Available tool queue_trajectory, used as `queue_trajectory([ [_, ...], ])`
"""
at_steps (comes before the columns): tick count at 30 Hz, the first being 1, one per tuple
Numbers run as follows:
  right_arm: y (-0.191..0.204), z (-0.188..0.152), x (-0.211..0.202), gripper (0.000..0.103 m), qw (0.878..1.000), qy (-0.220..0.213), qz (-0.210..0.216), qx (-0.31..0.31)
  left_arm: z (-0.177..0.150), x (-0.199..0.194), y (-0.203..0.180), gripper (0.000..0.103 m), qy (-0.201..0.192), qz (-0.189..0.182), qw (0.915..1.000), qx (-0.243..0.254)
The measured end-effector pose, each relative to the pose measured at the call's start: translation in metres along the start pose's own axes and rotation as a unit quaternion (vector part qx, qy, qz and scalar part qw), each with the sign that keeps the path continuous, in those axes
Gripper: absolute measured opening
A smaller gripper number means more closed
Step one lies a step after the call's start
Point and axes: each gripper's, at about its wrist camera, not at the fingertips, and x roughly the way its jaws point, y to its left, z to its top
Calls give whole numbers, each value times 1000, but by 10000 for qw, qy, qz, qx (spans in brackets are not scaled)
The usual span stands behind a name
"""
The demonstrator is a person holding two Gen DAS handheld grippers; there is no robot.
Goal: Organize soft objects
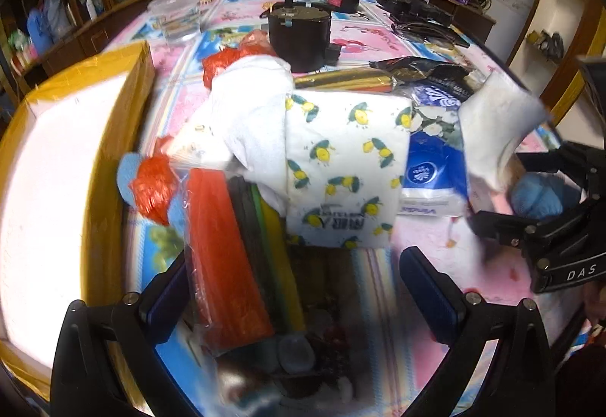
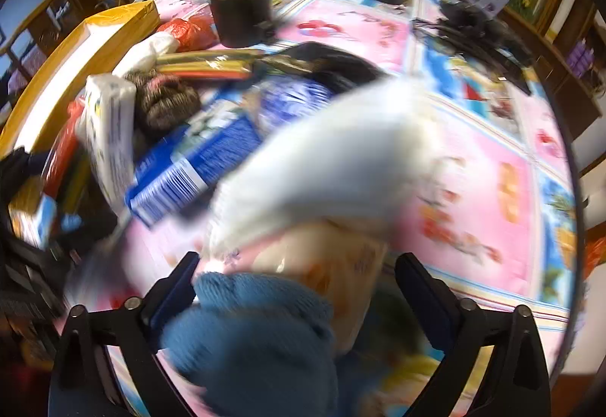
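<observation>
Right wrist view: mid-sort, right tool (image 2: 295, 288) spread around blue knitted bundle (image 2: 257, 333); left tool (image 1: 299, 288) spread around clear-wrapped coloured sheets (image 1: 235, 250). Next: pinch, lift clear.

By the yellow-taped box (image 1: 68, 136): two tissue packs, one lemon-printed (image 1: 346, 171), one blue (image 1: 431, 171); two orange mesh bundles (image 1: 153, 188) (image 1: 223, 64); one pack of coloured sheets (image 1: 231, 258); one black cylinder (image 1: 299, 34); one clear plastic tub (image 1: 176, 13); one blue knitted piece (image 2: 250, 337).
</observation>
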Motion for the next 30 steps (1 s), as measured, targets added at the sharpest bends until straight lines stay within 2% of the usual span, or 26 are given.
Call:
queue_trajectory([
  [4,-21,-20,-29,98,9977,-205,604,241,-7,-8,8,98,67,-213,9991,-363],
  [5,-24,-21,-35,98,9974,-253,640,232,-7,-8,10,97,111,-207,9988,-433],
  [7,-27,-25,-46,98,9964,-400,724,157,-7,-10,14,85,167,-233,9980,-572],
  [8,-27,-29,-49,98,9957,-469,786,140,-8,-12,16,83,188,-243,9976,-618],
  [12,-30,-33,-60,98,9945,-627,838,53,-12,-23,19,83,155,-212,9971,-719],
  [17,-41,-32,-60,98,9942,-569,891,188,-12,-26,26,83,139,-93,9955,-930],
  [19,-43,-30,-62,98,9940,-631,876,163,-9,-26,30,83,146,50,9948,-1005],
  [21,-44,-28,-65,98,9940,-677,852,137,-7,-26,37,83,115,-35,9928,-1195],
  [25,-51,-26,-68,98,9935,-716,872,173,0,-24,51,71,90,-148,9874,-1575],
  [30,-61,-24,-67,98,9936,-679,862,281,12,-9,32,71,395,148,9916,-1225],
])
